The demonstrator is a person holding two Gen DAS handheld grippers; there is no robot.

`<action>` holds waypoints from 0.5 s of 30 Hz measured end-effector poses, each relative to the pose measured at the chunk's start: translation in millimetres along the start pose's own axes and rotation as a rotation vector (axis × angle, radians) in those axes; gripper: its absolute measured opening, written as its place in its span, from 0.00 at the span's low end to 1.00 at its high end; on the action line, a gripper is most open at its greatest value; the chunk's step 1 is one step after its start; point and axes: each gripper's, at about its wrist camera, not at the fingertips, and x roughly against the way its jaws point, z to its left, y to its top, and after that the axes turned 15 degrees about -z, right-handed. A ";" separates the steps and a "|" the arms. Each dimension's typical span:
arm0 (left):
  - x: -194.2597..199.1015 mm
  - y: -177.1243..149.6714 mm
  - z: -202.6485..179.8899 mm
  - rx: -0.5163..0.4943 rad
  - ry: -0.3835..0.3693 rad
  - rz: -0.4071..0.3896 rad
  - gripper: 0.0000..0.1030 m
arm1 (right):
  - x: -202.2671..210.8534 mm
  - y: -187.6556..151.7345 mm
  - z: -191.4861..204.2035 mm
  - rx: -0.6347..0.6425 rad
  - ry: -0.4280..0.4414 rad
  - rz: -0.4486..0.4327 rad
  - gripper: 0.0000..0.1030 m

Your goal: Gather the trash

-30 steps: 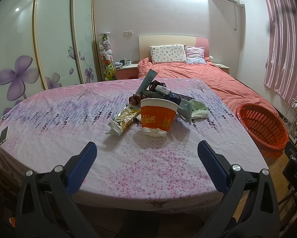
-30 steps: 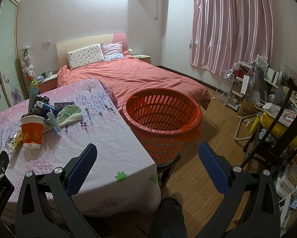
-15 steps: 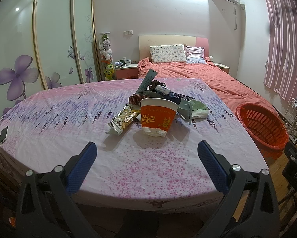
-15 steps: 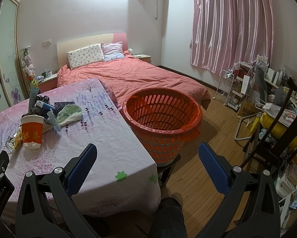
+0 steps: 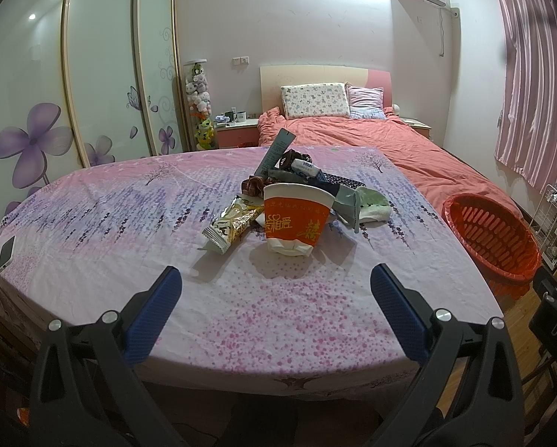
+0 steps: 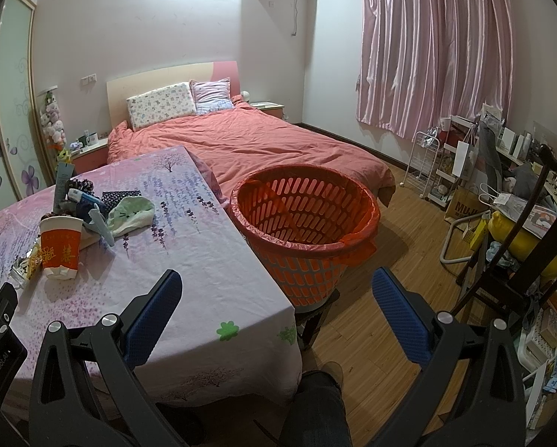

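Note:
A pile of trash lies mid-table: an orange and white paper cup [image 5: 295, 219] [image 6: 60, 247], a gold snack wrapper [image 5: 232, 227], a grey-green tube [image 5: 276, 151], dark wrappers and a green-white cloth [image 5: 369, 206] [image 6: 131, 212]. An orange slatted basket [image 6: 304, 231] [image 5: 490, 238] with a red liner stands off the table's right edge. My left gripper [image 5: 276, 313] is open and empty over the table's near edge, short of the cup. My right gripper [image 6: 276, 314] is open and empty above the table's near right corner, in front of the basket.
The table [image 5: 111, 223] wears a pink and lilac floral cloth. A phone [image 5: 6, 253] lies at its left edge. A bed with a salmon cover [image 6: 263, 141] lies behind. A dark chair [image 6: 520, 246] and cluttered shelves stand right. The person's leg [image 6: 319, 406] is below.

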 end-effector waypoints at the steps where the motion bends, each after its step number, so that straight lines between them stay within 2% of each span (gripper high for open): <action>1: 0.0 0.0 0.0 0.000 0.000 0.000 0.96 | 0.0 -0.2 0.0 0.000 0.000 0.000 0.98; 15: 0.3 -1.1 4.2 0.003 0.007 0.009 0.96 | 0.0 -2.3 -0.7 -0.008 0.024 0.001 0.98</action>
